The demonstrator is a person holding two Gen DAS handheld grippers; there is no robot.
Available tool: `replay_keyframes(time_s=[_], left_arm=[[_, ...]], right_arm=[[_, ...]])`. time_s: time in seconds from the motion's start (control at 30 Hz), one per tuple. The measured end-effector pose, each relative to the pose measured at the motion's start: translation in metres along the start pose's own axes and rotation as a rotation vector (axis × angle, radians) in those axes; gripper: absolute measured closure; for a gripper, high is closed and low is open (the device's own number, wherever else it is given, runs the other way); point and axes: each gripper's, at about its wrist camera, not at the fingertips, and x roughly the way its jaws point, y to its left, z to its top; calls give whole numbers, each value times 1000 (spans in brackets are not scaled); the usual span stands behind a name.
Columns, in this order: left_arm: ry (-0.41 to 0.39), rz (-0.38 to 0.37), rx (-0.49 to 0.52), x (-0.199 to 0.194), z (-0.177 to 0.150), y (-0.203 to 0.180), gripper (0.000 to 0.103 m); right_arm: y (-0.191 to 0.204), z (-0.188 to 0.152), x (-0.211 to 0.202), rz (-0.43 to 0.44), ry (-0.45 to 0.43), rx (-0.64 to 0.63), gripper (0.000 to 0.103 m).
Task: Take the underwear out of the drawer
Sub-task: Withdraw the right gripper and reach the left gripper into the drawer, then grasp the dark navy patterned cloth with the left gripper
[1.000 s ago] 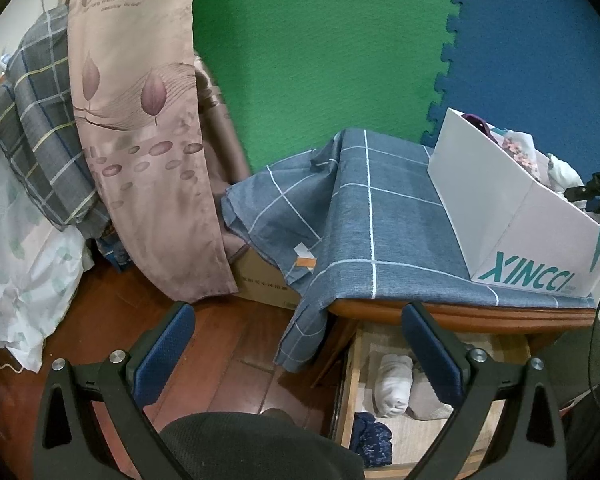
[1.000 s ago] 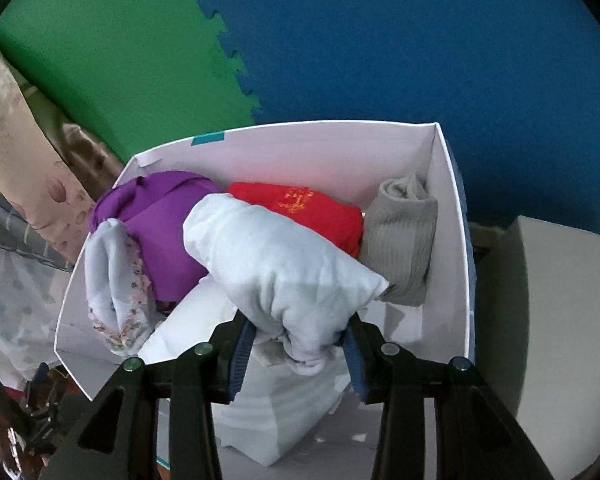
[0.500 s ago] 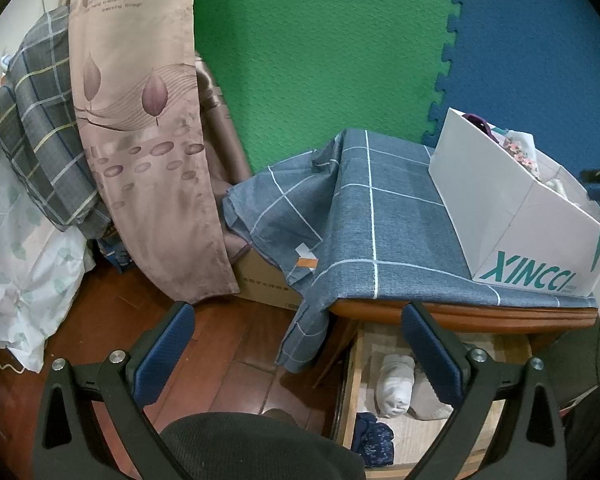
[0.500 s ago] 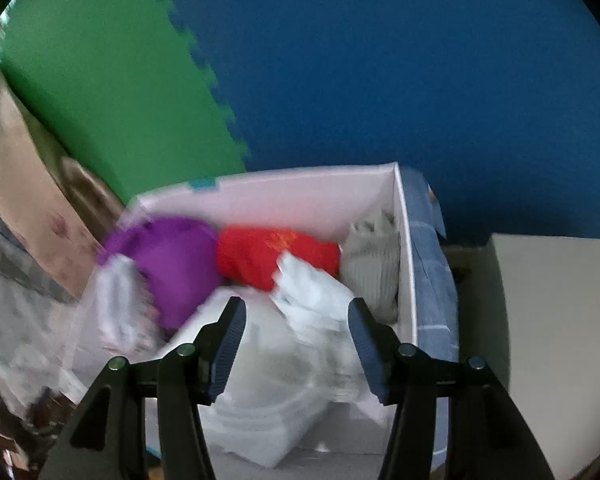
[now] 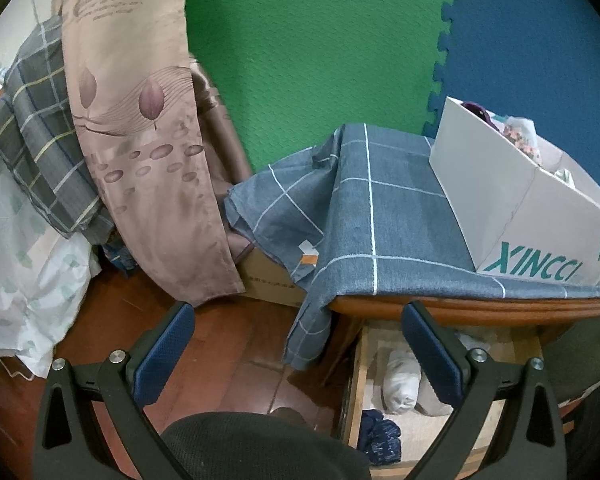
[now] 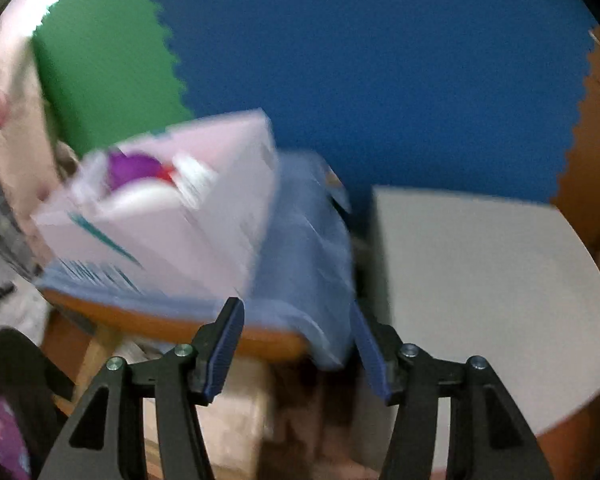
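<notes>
The open wooden drawer (image 5: 354,384) sits under the cloth-covered table at lower right in the left wrist view. It holds a rolled white garment (image 5: 400,380), a beige one (image 5: 430,402) and a dark blue patterned one (image 5: 380,440). My left gripper (image 5: 296,344) is open and empty, above the floor left of the drawer. The white XINCCI box (image 5: 512,200) on the table holds several rolled garments; it also shows blurred in the right wrist view (image 6: 168,232). My right gripper (image 6: 296,344) is open and empty, low in front of the table edge.
A blue-grey checked cloth (image 5: 380,208) covers the table. A beige leaf-print curtain (image 5: 148,128) and bedding (image 5: 24,240) hang at left. A black chair back (image 5: 260,448) is close below the left gripper. A grey-white cabinet (image 6: 480,288) stands right of the table.
My right gripper let go of the white garment into the box, then pulled back and dropped below the table's top. The left gripper has barely moved.
</notes>
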Motion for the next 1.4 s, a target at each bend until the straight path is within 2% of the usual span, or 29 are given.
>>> replay_keyframes(time_s=[0.13,0.2,0.3,0.47,0.57,0.63,0.8,0.9,1.13,1.33,1.4], left_arm=[[7,-9,77,0,-1,-11,1],[35,-53,143,3,-4,-22,1],[125,-129,252,10,-15,-46,1],[267,-169,469,28,-42,-99,1],[392,-186,565,50,-59,-124,1],[467,-182,602,65,-69,-135,7],[699,-180,609,114,-88,-146,24],[763,-136,661,125,-102,-162,25],[855,-63,796,151,-131,-178,25],[939,13,870,177,-157,-174,25],[960,7,885,181,-162,-172,26]], right_arm=[[-9,-24,12,-12,30,45,46],[-4,-22,5,1,-16,27,46],[-6,-23,6,22,-17,36,42],[-20,-24,2,64,-27,101,41],[-23,-27,1,79,-34,112,41],[-23,-29,0,85,-37,109,41],[-23,-29,1,105,-39,108,41],[-25,-29,1,114,-37,113,41],[-24,-29,2,127,-34,113,40],[-24,-30,2,132,-31,110,40],[-25,-30,2,136,-30,114,40]])
